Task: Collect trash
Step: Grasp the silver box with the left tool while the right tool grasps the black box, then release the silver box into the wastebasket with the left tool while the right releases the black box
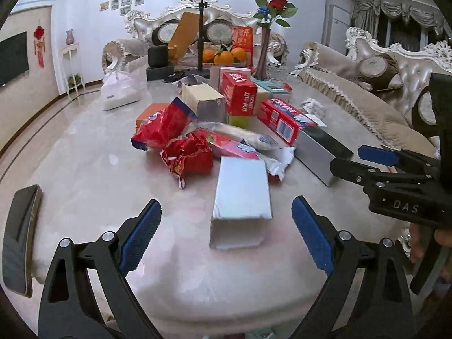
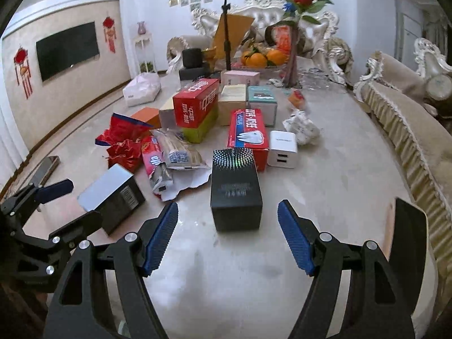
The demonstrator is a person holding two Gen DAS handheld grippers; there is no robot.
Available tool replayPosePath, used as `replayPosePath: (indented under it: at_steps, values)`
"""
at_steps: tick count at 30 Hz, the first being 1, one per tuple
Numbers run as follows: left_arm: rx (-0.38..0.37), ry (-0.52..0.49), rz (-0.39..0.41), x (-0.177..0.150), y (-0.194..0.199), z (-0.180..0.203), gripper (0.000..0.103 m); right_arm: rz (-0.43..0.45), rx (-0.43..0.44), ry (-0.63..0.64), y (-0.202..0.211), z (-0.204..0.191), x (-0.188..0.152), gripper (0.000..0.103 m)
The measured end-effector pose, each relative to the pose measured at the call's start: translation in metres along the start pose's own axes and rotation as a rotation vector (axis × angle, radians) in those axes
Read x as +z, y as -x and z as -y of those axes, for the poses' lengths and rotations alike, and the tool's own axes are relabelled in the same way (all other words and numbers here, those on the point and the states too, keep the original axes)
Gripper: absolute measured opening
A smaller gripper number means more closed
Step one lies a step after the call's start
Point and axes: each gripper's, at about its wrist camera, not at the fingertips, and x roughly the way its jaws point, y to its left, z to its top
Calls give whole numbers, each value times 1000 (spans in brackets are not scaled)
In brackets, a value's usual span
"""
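Trash is piled on the marble table (image 1: 84,169). It includes red snack bags (image 1: 166,127), a torn wrapper (image 2: 175,152), red cartons (image 2: 195,104) and a toothpaste box (image 2: 248,132). A silver box (image 1: 243,186) lies on the table just ahead of my left gripper (image 1: 226,206), which is open and holds nothing. A black box (image 2: 236,192) stands ahead of my right gripper (image 2: 227,206), also open and empty. Each gripper shows in the other's view: the right gripper (image 1: 350,158) at the right edge, the left gripper (image 2: 84,197) at the lower left beside the silver box (image 2: 110,192).
A phone (image 1: 19,237) lies near the table's left edge. A white charger box (image 2: 282,149) and crumpled paper (image 2: 302,127) sit right of the pile. Oranges (image 1: 223,55), a rose vase (image 1: 264,53) and a tripod (image 1: 202,28) stand at the far end. A sofa (image 2: 409,141) runs along the right, and a white bag (image 1: 121,90) is on the floor.
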Motion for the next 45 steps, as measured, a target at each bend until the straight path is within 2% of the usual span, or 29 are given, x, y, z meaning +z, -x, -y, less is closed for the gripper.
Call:
replayPosePath:
  at_steps: [5,8,9,10,11,13,16,18,22,25,28,30,32,36,39,41,45]
  values:
    - [23,19,-45,2,-25,-1,91,-39,9,2,-22,7,6,69]
    - [29,18,-41,3,-27,-1,88,-62,-1,11,-28,6,6,68]
    - [36,10,-37,3,-27,1,82,-71,1,4,-31,7,7,59]
    - [36,4,-30,4,-25,1,58,-85,17,-15,-33,7,6,45]
    - [27,7,-29,4,-25,0,41,-85,23,-38,-31,8,6,39]
    - [15,11,-31,4,-24,-2,41,-79,32,-89,-23,9,3,38]
    - [16,10,-25,1,-15,-8,40,-23,35,-107,-1,7,0,38]
    - [14,30,-1,1,-4,-14,40,1,66,-136,19,9,-4,38]
    - [-44,26,52,-3,44,-24,40,49,169,-162,70,6,-25,38]
    - [-112,-6,66,-25,90,-28,40,34,236,-156,104,-7,-54,38]
    - [-168,-52,7,-66,121,-25,40,-46,296,-166,124,-27,-95,38]
    - [-186,-69,-55,-91,123,-22,40,-129,303,-156,123,-44,-121,38]
    - [-184,-80,-142,-117,110,-19,40,-214,312,-167,111,-54,-146,38]
    - [-203,-47,-315,-163,60,-12,40,-380,275,-184,68,-58,-184,38]
    - [-210,-61,-417,-188,22,-5,41,-441,242,-161,43,-60,-197,38]
    - [-213,-70,-451,-198,9,0,41,-472,224,-153,27,-61,-203,38]
    - [-233,-68,-467,-203,0,3,43,-481,212,-119,16,-71,-214,40]
